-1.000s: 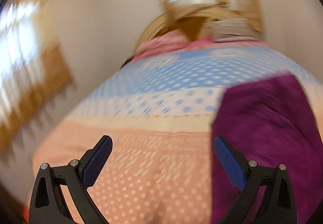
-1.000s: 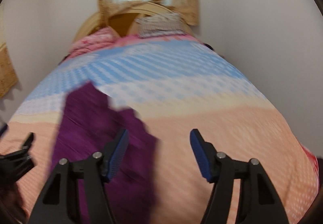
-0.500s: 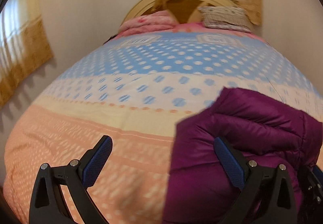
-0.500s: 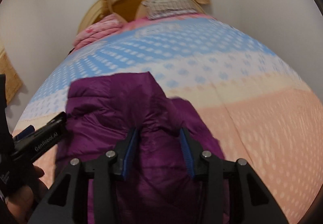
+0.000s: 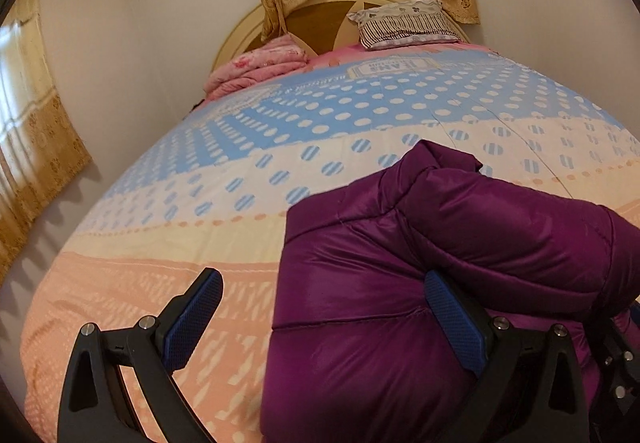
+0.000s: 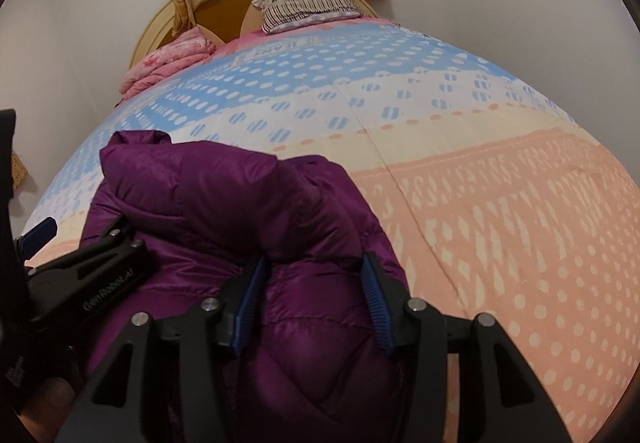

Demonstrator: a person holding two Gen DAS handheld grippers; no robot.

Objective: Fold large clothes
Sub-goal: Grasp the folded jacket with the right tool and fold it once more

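1. Left gripper point(image 5: 320, 279), risk: its jaws stand wide open and hold nothing; if they close where they are, they would likely catch only the near left edge of the purple quilted puffer jacket point(image 5: 440, 235), and slick padded fabric may slide out of so shallow a bite.
2. Dotted peach, cream and blue bedspread point(image 5: 160, 275), risk: the left pad hangs low over it; a closing stroke made too low could pinch the cover together with the jacket and drag it into the fold.
3. Right gripper point(image 6: 314, 263), risk: its jaws have just been opening, with a puffed roll of the jacket between them; the pads bear against that roll on both sides, yet the grip looks light, so the springy filling may push free and the bunched upper layer may topple and undo the fold.
4. Both grippers, risk: they work close together at the near end of the jacket, so a sideways move could knock one against the other.
5. Position, left wrist view: the jacket lies heaped on the bed near its foot; its left edge falls between the open jaws, its bulk against and beyond the right-hand pad.
6. Position, right wrist view: the jacket fills the gap between the jaws and spreads leftwards, under the left gripper point(image 6: 100, 267).
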